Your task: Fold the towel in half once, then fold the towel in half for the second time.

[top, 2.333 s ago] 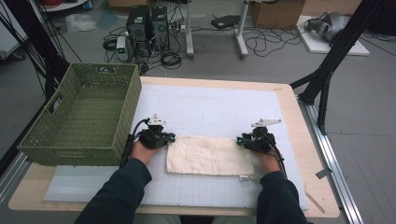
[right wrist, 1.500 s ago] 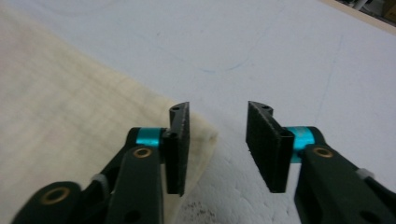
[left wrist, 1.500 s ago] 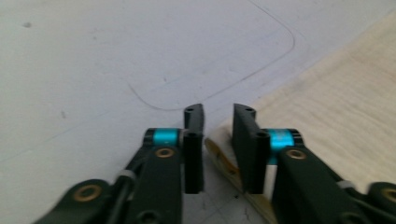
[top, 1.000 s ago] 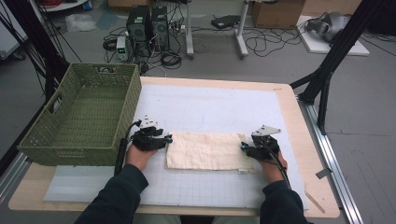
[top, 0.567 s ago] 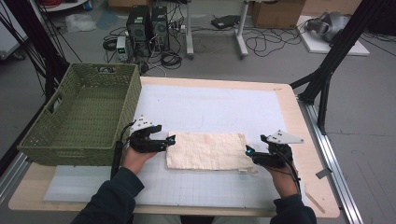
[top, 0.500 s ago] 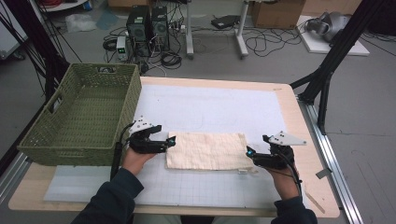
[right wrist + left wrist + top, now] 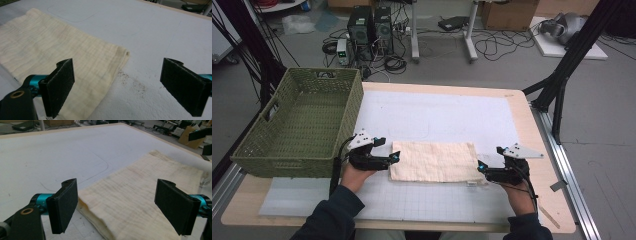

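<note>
A folded cream cloth (image 7: 433, 161) lies flat on the white mat (image 7: 437, 120) near the table's front. My left gripper (image 7: 395, 157) sits at the cloth's left end, open, its jaws spread wide over the cloth's edge (image 7: 120, 205). At the cloth's right end my right gripper (image 7: 480, 167) is also open, its jaws apart over the cloth's corner (image 7: 110, 60) and the bare mat. Neither gripper holds anything.
A green woven basket (image 7: 302, 125) stands at the left, close to my left gripper. A metal rail (image 7: 562, 165) runs along the table's right edge. Brown crumbs (image 7: 132, 82) speckle the mat by the cloth's right corner. Cables and computer cases sit on the floor beyond.
Both grippers have let go of the cloth's ends and drawn outward. The right one moved furthest, to the right and toward the front. The cloth now lies flat.
</note>
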